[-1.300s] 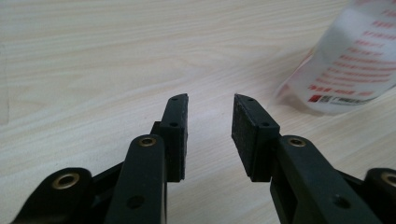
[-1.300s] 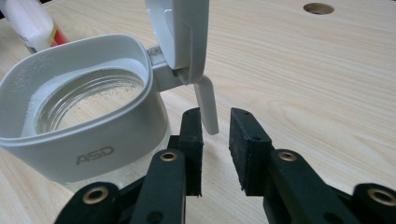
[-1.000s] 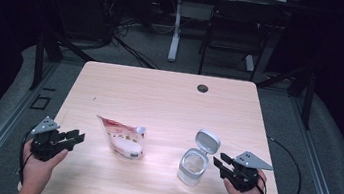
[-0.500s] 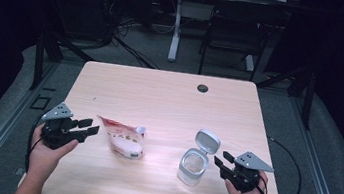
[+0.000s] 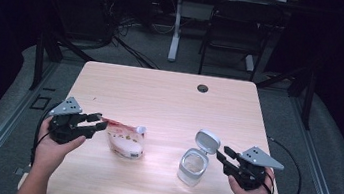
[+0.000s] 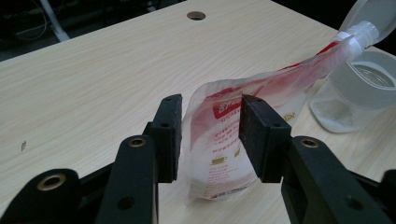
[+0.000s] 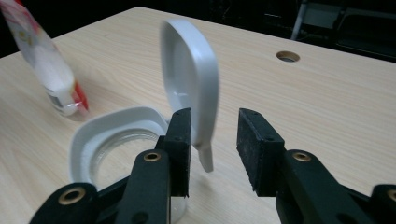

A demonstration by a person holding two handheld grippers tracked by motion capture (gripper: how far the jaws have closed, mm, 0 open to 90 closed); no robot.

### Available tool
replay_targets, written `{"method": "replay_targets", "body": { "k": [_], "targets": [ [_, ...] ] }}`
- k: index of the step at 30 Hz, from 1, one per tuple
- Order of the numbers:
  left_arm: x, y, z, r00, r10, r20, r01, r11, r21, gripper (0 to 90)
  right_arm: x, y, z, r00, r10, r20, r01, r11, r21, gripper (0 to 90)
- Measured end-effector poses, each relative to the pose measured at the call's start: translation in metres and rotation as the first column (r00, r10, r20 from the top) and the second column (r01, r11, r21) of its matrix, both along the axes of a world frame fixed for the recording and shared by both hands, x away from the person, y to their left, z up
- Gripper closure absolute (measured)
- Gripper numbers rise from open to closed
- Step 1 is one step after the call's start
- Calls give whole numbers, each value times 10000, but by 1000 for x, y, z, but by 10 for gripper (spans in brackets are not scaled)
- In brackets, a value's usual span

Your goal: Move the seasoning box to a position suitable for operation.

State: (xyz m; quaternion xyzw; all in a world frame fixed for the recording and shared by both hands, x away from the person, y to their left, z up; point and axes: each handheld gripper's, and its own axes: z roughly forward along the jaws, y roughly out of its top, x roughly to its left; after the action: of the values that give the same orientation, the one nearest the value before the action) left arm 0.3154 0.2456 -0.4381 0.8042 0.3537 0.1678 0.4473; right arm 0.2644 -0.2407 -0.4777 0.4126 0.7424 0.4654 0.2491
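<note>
The left gripper is coming in from the table's left edge, now sitting right at the pouch, closer than a second ago. Its jaws have just been easing closed, and in the left gripper view the pouch's bottom end is sitting between the pads, though contact is hard to judge. The right gripper is lifting slightly beside the jar, its jaws also narrowing from their widest, still apart around the raised lid's tab. Both hands are gripping from below, jaws pointing inward and level. The pouch is a glossy, floppy clear film with red print and a white spout; the jar is clear with a white, rounded, flip-up lid, standing on the pale wood table.
</note>
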Motion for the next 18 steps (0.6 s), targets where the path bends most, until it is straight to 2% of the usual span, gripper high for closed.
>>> {"method": "replay_targets", "body": {
  "k": [4,10,13,18],
  "targets": [
    [-2,1,0,9999,-115,36,115,9999,-19,652,0,15,17,9990,387,218,-384,9991,-174,654],
    [-6,2,-2,9999,-33,134,35,10000,-88,669,-1,33,40,9931,710,938,-686,9972,-292,685],
    [-5,3,-2,9999,-19,149,21,9999,-157,680,-1,39,49,9911,983,901,-972,9951,-172,681],
    [-6,3,-2,9999,-6,140,8,9999,-169,694,2,54,58,9859,1472,796,-1447,9888,-369,665]
  ]
}}
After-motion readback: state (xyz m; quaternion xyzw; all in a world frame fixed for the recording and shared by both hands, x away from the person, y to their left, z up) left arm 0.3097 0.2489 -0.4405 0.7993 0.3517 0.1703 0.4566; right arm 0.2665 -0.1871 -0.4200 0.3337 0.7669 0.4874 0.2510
